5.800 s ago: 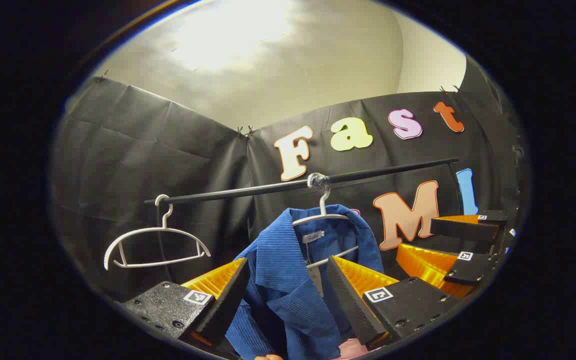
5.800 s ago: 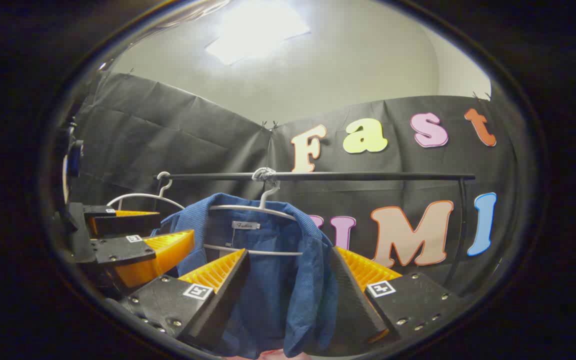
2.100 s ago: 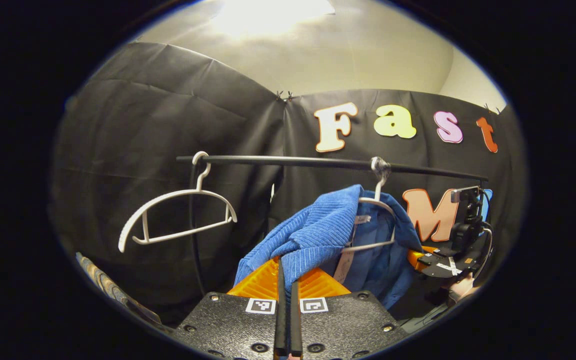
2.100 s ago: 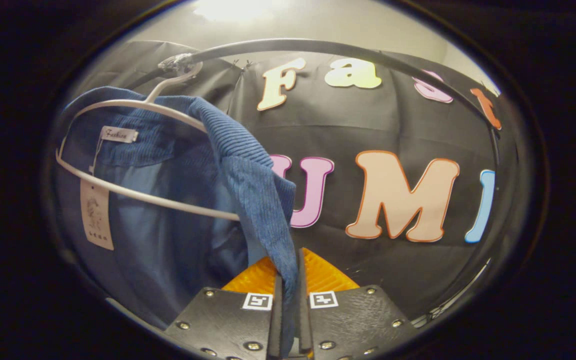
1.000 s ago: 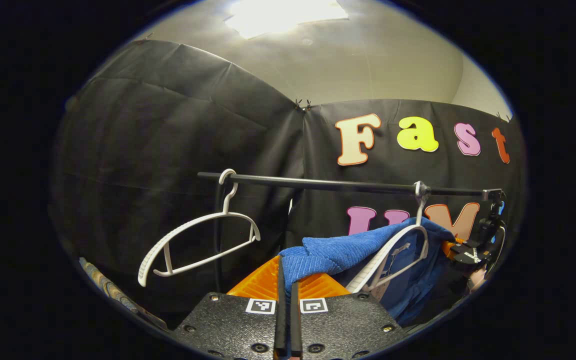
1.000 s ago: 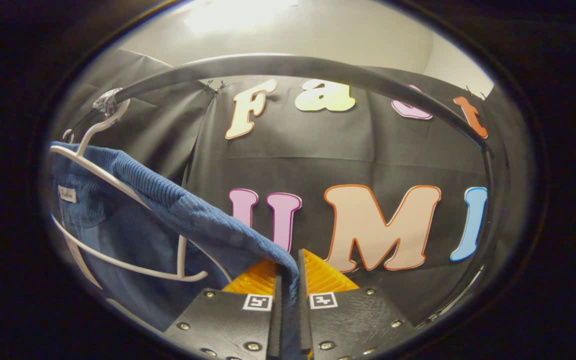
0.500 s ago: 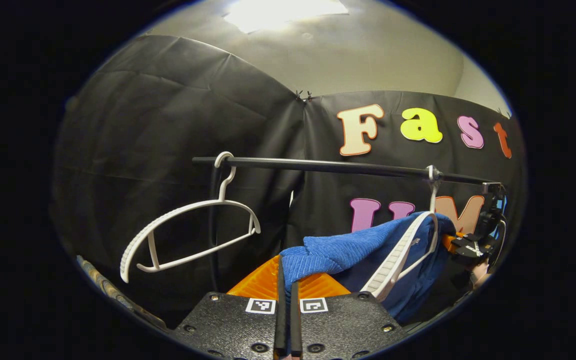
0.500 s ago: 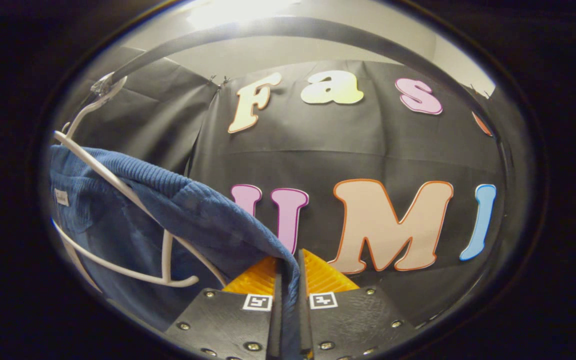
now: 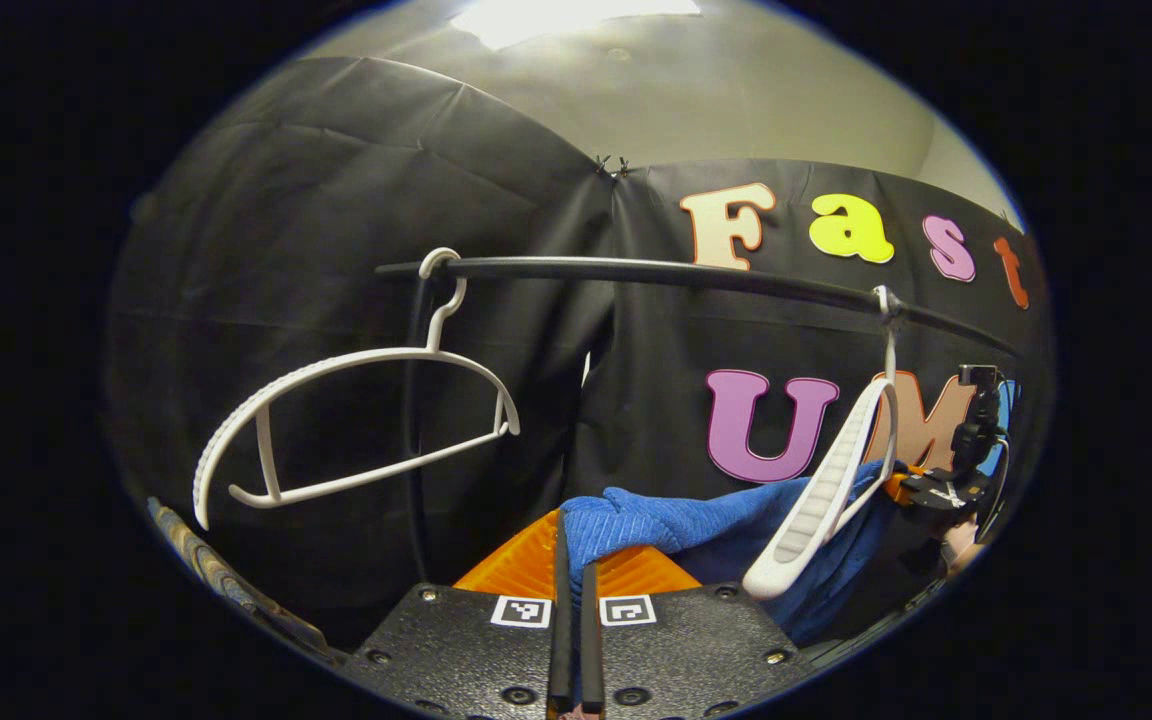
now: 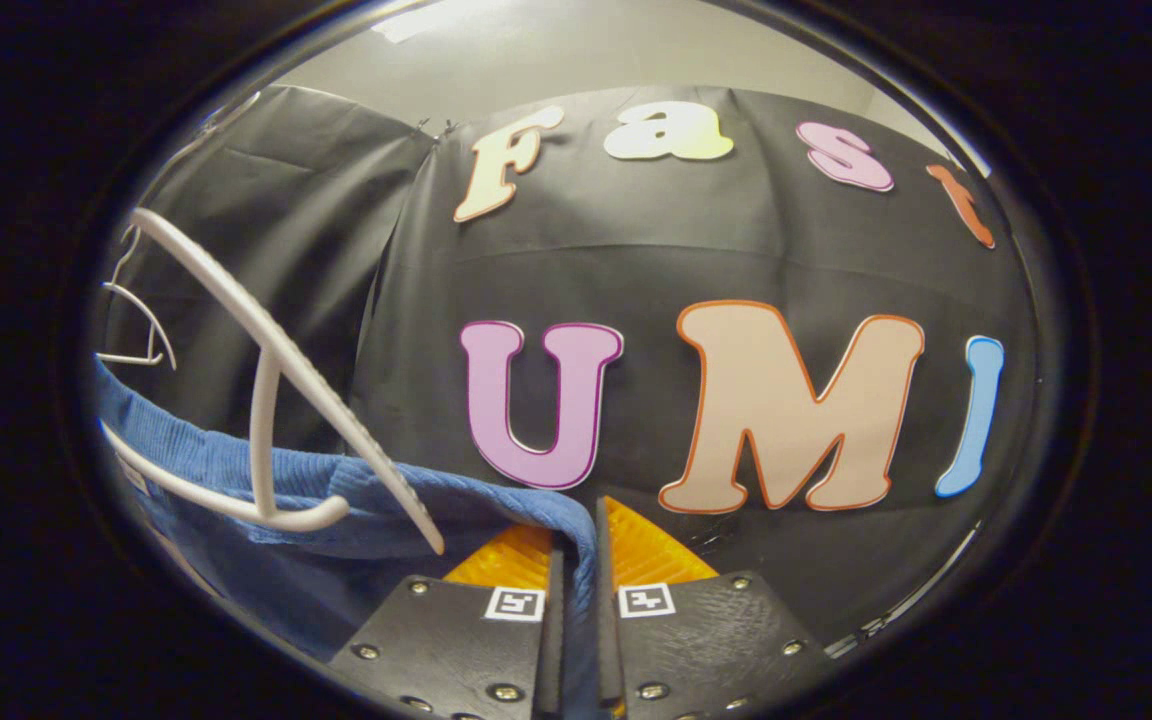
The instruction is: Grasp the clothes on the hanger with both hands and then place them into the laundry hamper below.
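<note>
Tools L [image 9: 572,610] & R [image 10: 576,610] both clenched on blue shirt [image 9: 656,520], off hanger [image 9: 826,490].

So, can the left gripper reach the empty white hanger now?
Probably not: the left gripper is shut on the blue shirt, so its fingers are occupied, though nothing blocks the way to the empty hanger.

Dim booth lit from a glaring ceiling panel [image 9: 576,15]; fisheye edges bend
</note>
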The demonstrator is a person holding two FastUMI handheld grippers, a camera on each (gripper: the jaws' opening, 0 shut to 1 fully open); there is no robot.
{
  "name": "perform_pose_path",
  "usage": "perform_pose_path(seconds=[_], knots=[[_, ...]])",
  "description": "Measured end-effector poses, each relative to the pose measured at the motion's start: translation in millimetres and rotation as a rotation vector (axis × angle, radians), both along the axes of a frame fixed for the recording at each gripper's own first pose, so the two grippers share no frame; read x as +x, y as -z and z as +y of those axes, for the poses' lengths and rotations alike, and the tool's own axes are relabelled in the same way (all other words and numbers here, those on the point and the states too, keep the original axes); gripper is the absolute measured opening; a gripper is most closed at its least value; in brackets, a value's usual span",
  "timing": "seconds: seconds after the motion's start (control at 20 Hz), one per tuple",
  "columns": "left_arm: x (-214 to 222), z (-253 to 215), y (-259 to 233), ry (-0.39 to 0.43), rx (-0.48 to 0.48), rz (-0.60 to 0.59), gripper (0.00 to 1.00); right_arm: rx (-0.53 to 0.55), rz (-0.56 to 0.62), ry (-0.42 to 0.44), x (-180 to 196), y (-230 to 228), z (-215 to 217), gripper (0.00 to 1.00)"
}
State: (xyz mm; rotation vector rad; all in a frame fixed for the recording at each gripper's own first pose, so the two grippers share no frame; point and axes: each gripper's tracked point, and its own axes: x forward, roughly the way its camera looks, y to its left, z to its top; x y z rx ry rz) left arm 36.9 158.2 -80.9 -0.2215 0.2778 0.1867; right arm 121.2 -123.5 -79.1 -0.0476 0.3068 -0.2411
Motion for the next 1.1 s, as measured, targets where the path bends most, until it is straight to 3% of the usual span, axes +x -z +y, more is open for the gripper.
perform_pose_path(seconds=[0.25,0.6,1.1], knots=[[-12,-1,23,-0.003,0.023,0.05,0.04,-0.009,0.054,-0.018,-19,22,7,0.1],[-33,-7,56,0.013,0.049,0.125,0.04,0.05,0.134,-0.048,-54,56,30,0.13],[-43,-60,102,0.176,0.091,0.194,0.05,0.097,0.198,-0.128,-93,76,80,0.13]])
